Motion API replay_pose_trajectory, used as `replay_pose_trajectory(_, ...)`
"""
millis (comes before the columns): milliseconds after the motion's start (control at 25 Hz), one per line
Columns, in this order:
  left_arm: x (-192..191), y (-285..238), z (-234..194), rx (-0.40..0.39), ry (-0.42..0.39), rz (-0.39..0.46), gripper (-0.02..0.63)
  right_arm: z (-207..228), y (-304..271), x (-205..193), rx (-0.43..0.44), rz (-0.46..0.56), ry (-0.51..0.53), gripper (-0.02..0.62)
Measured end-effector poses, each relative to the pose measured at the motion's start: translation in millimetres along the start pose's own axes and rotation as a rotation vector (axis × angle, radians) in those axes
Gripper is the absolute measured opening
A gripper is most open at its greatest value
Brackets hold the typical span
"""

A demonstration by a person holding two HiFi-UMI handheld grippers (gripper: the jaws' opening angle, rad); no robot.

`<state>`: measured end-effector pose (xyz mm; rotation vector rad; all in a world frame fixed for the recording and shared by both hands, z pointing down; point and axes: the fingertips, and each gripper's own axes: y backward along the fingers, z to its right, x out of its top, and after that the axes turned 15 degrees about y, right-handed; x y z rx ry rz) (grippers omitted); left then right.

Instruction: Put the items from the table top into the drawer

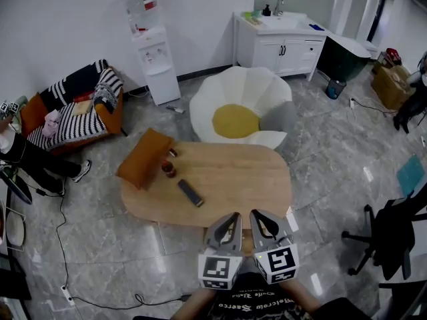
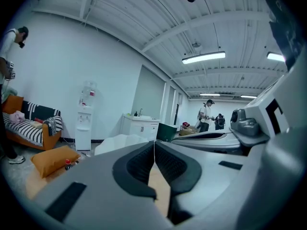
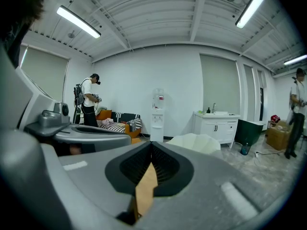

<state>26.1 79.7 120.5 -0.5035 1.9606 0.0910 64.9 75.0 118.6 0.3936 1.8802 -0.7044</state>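
On the oval wooden table (image 1: 233, 179), toward its left end, lie an orange cushion (image 1: 145, 157), a small red-capped bottle (image 1: 168, 168) and a dark flat remote-like bar (image 1: 190, 193). My left gripper (image 1: 234, 217) and right gripper (image 1: 255, 213) hover side by side over the table's near edge, well short of those items. Both are shut with nothing between the pads. The left gripper view looks past its closed gripper (image 2: 154, 145) to the cushion (image 2: 53, 159) and the bottle (image 2: 68, 164). In the right gripper view its gripper (image 3: 151, 145) is closed too. No drawer shows in any view.
A white flower-shaped seat (image 1: 240, 115) stands behind the table. A water dispenser (image 1: 155, 59) and a sink cabinet (image 1: 283, 42) line the back wall, and a striped sofa (image 1: 73, 109) sits at left. A black office chair (image 1: 393, 232) is at right. A person (image 3: 88, 102) stands by the sofa.
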Motion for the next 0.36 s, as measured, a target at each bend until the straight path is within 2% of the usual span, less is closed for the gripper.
replay_pose_trajectory(360,-7.0,-3.7,0.7,0.002,0.013,-0.011,0.011,1.2,0.8,-5.1,-0.003,-0.002,-0.017,0.003)
